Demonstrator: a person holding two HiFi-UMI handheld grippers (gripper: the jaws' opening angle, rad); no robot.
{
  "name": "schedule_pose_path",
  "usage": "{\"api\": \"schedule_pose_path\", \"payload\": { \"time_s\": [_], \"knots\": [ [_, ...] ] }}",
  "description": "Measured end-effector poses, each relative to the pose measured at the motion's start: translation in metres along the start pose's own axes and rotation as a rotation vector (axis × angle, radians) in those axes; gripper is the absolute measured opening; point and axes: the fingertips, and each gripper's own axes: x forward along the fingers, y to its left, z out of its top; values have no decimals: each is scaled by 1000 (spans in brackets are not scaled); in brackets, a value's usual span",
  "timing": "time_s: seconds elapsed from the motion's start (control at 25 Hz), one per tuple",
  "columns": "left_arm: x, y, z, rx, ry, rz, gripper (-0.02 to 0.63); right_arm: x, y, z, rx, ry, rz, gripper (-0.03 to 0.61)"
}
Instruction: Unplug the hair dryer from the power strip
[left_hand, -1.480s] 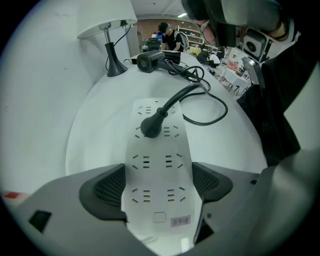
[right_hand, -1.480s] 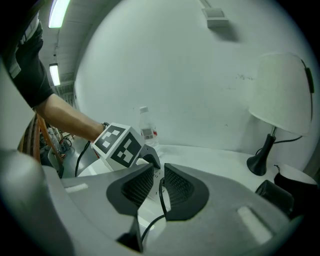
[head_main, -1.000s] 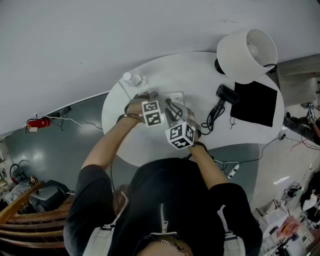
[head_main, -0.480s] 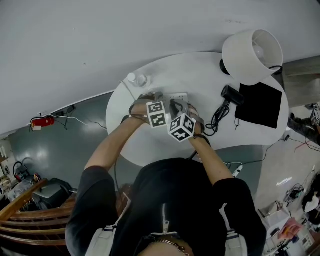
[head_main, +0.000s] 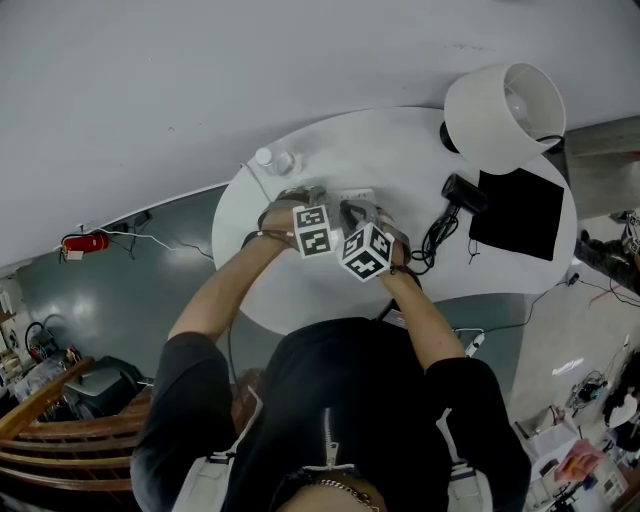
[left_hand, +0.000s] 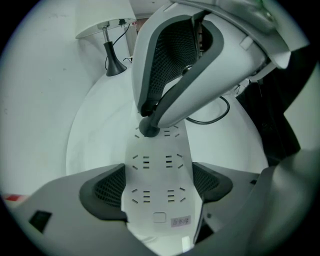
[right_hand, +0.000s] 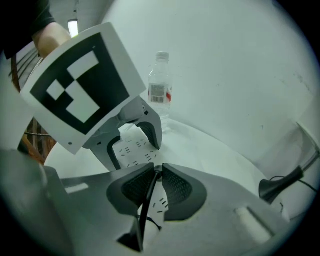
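A white power strip (left_hand: 159, 180) lies on the round white table (head_main: 300, 290), and my left gripper (left_hand: 160, 189) is shut on its sides, pointing steeply down. The hair dryer's black plug (left_hand: 148, 128) sits in a socket at the strip's far end. My right gripper (right_hand: 156, 169) has just been closing and its pads now pinch that plug (right_hand: 153, 176) and its cord. The black hair dryer (head_main: 459, 190) lies to the right by the lamp, its cord (head_main: 432, 232) looping back towards the strip. In the head view both marker cubes hide the jaws.
A white-shaded lamp (head_main: 500, 105) stands at the table's far right beside a black mat (head_main: 515, 205). A clear water bottle (right_hand: 160, 87) stands at the far left edge near the wall. Cables trail on the grey floor (head_main: 120, 280).
My right gripper has come down and to the left, onto the strip beside the left gripper. The left gripper has stayed on the strip.
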Motion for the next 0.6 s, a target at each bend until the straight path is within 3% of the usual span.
{"api": "schedule_pose_path", "payload": {
  "time_s": [0.12, 0.28, 0.6],
  "knots": [
    [0, -1, 0, 1, 3, -1, 400, 0, -5, 5, 83, -19, 45, 52],
    [-1, 0, -2, 2, 8, 1, 401, 4, -12, 14, 118, -12, 86, 51],
    [1, 0, -1, 0, 17, 2, 401, 1, -8, 11, 75, -5, 93, 49]
  ]
}}
